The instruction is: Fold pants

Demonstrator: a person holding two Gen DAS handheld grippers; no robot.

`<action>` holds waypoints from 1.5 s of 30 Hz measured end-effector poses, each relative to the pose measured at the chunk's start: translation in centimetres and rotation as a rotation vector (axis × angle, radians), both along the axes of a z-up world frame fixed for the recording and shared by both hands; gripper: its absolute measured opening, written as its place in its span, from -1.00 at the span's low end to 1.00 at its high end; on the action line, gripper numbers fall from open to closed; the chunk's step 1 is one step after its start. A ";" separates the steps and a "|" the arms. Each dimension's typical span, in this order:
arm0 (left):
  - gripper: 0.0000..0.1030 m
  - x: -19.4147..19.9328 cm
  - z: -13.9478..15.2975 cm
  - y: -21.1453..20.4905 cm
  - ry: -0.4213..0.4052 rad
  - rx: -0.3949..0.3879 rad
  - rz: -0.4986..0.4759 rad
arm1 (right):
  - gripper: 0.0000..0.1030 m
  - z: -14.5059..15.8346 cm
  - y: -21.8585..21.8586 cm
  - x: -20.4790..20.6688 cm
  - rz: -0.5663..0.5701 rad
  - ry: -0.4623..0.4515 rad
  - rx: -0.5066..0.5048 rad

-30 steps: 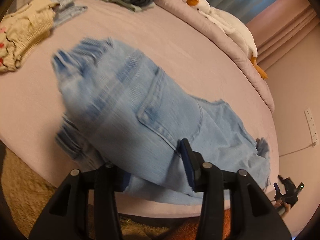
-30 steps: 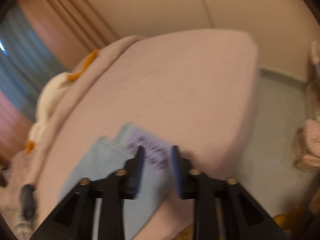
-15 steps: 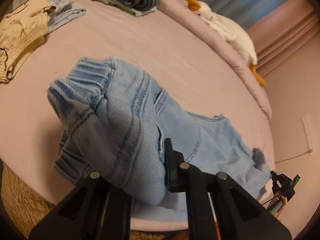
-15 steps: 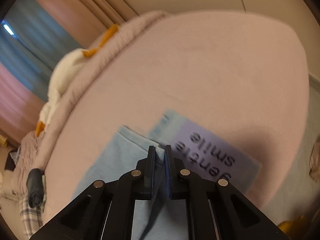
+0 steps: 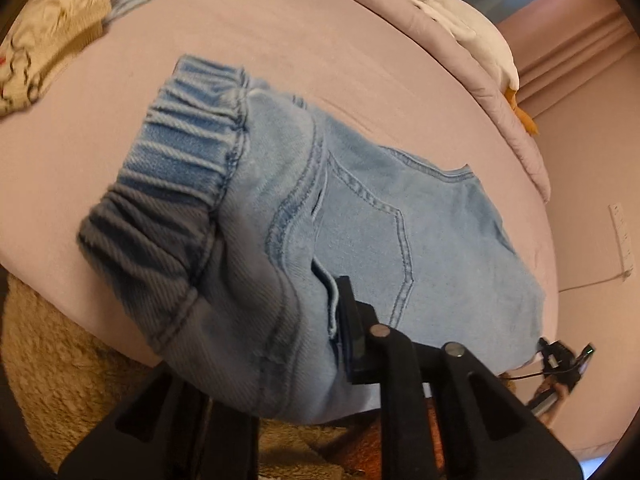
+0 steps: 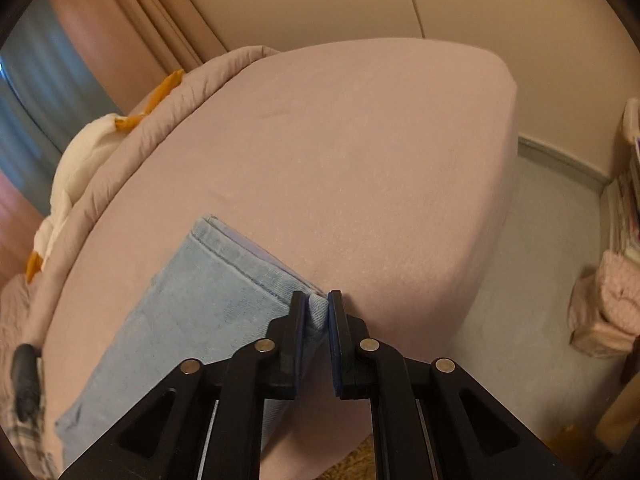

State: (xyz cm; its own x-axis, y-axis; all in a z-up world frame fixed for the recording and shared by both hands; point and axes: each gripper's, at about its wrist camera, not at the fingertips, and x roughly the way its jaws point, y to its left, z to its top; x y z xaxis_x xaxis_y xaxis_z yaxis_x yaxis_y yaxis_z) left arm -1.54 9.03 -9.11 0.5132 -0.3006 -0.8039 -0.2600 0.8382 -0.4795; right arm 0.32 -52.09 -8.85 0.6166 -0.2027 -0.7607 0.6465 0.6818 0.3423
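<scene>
Light blue denim pants (image 5: 360,216) lie on the pink bed near its front edge, elastic waistband (image 5: 188,140) to the left, a back pocket facing up. My left gripper (image 5: 312,320) is shut on the waist end of the pants; the cloth drapes over and hides its left finger. In the right wrist view the leg end of the pants (image 6: 208,292) lies flat, its hem toward the bed's far side. My right gripper (image 6: 318,308) is shut on the hem corner.
The pink bed (image 6: 360,152) ends at a rounded corner to the right. A white plush goose (image 5: 460,28) lies along a rolled quilt at the back. Other clothes (image 5: 52,36) sit at the far left. A shaggy rug (image 5: 48,368) covers the floor below.
My left gripper closed on the waist end and lifted it, bunching the cloth. My right gripper closed on the hem corner, and the printed label that showed is now covered by denim.
</scene>
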 end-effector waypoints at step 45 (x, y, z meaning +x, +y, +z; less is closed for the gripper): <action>-0.52 1.3 4.1 7.6 -0.210 0.094 0.111 | -0.84 3.7 41.0 16.3 1.122 0.070 -0.131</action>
State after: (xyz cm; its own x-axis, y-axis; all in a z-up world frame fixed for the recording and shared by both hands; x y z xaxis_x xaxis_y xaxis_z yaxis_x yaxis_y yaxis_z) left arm -0.20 16.64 -5.04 0.6978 -0.1621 -0.6977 -0.2561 0.8532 -0.4543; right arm 16.62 -11.08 -5.19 0.4569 0.3577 -0.8144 -0.3385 0.9166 0.2127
